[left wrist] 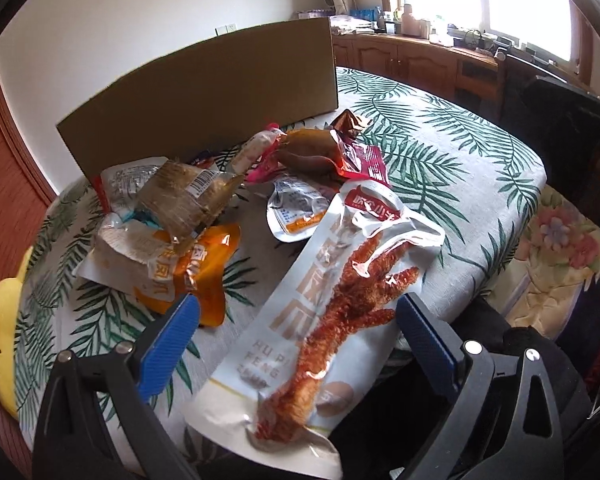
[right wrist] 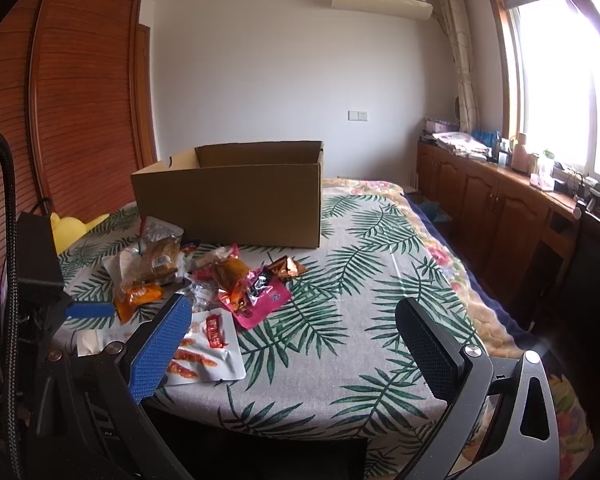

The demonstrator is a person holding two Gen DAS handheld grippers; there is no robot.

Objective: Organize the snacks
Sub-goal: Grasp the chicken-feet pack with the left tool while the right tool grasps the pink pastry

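The left gripper [left wrist: 298, 330] is straddling the white chicken-feet packet [left wrist: 320, 304] with jaws wide apart, gripping nothing. The packet is lying at the table's near edge, in front of the snack pile [right wrist: 188, 276]. The right gripper [right wrist: 294, 354] is hovering spread and empty. Judged step: pickup. Next, the jaws need closing on the packet, then carrying it to the cardboard box [right wrist: 228, 204].

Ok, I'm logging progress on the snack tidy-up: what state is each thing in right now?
Cardboard box: open at the top, upright, no snacks visible inside.
White chicken-feet packet: sealed, lying flat between the open fingers of the left claw.
Snack pile: loose on the leaf-print cloth, outside the box.
Right claw: open, holding nothing.
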